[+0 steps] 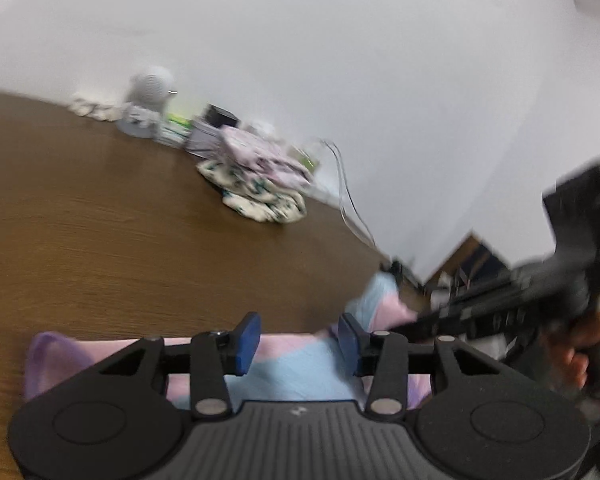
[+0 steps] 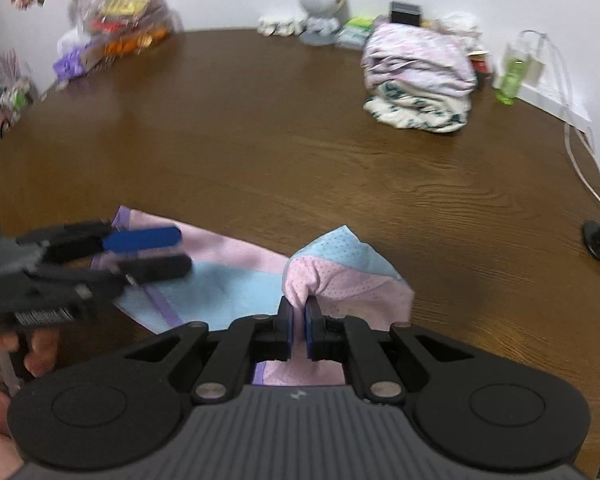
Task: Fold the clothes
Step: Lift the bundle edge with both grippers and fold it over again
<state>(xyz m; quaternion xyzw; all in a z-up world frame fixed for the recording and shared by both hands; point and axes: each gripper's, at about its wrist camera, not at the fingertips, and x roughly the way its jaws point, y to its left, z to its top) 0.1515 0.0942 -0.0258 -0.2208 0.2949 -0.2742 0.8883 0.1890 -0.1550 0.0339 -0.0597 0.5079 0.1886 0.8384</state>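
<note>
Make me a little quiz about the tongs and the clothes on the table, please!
1. True or false: the right tongs are pinching the pink and blue garment.
2. Which tongs have nothing between their pads: A) the left tongs or B) the right?
3. What sits at the far side of the brown table, near the wall?

Key:
1. True; a bunched fold is clamped between the pads.
2. A; they stand apart above the cloth.
3. A stack of folded clothes.

No words or numbers can be read. The bag (image 2: 130, 14) at the back has red and yellow print, too blurry.
</note>
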